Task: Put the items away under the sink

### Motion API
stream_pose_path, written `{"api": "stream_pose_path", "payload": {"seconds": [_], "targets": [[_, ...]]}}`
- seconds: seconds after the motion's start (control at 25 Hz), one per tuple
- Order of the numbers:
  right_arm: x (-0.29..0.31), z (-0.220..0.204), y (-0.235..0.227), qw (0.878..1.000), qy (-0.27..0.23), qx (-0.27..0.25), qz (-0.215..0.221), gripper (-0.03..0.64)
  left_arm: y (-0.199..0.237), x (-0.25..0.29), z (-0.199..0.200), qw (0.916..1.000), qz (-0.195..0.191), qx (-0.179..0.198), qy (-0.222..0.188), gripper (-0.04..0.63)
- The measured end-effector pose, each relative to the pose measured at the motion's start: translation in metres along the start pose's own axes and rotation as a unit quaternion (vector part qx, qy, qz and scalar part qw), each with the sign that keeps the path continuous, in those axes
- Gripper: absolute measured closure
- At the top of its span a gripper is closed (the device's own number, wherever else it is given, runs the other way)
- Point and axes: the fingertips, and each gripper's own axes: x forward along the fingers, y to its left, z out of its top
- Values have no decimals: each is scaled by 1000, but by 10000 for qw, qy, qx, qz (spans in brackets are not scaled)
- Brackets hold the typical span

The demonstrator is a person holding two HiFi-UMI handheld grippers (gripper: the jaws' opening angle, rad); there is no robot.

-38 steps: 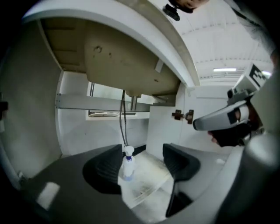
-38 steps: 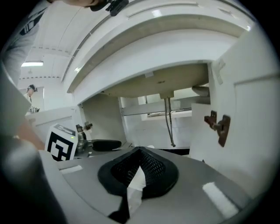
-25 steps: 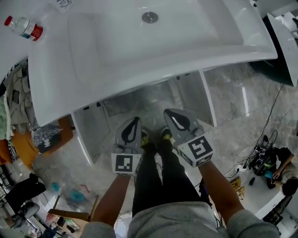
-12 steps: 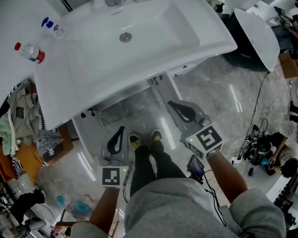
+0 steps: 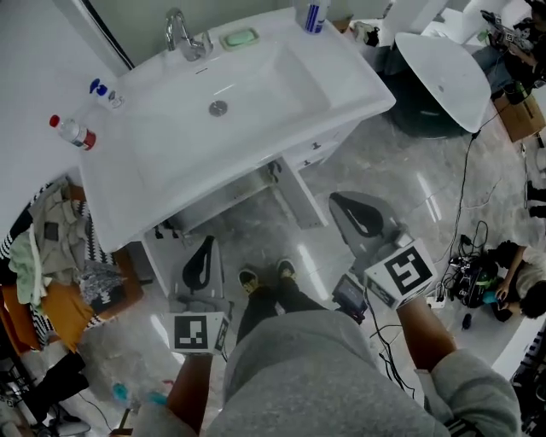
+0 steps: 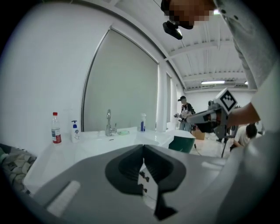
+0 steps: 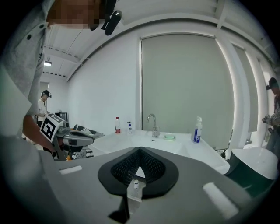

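Spray bottle (image 5: 314, 15) stood upright at the back right of the sink (image 5: 281, 81) top (the head view's upper edge cut off its upper part). A green soap dish (image 5: 240, 38) lay just beside the tap (image 5: 183, 34). At the left corner a pump bottle (image 5: 107, 92) and a red-capped bottle (image 5: 72, 132) stood near each other, both upright. The cabinet (image 5: 229, 198) below the sink was open, with one door (image 5: 294, 195) swung out over the floor (image 5: 401, 162).

The left gripper (image 5: 205, 243) was held in front of the open cabinet, beside the person's left leg. Its jaws were pressed together with nothing between them. The right gripper (image 5: 341, 203) was out to the right of the door. Its own view showed its jaws meeting at the tips, also empty. Both were well apart from everything on the sink top. A second basin (image 5: 444, 77) sat off to the right.
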Motion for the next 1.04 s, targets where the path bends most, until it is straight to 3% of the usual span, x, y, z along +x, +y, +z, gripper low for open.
{"api": "stream_pose_path", "payload": {"seconds": [0.28,0.56,1.04], "targets": [[-30,13,4,9993,-178,205,-257,623,1,-22,28,9993,354,-54,-137,584],[-42,17,0,9985,-484,-105,-233,623,-10,-28,40,9986,439,93,-280,584],[-75,10,-23,9973,-632,-48,-372,623,-45,-24,45,9984,383,37,-424,584]]}}
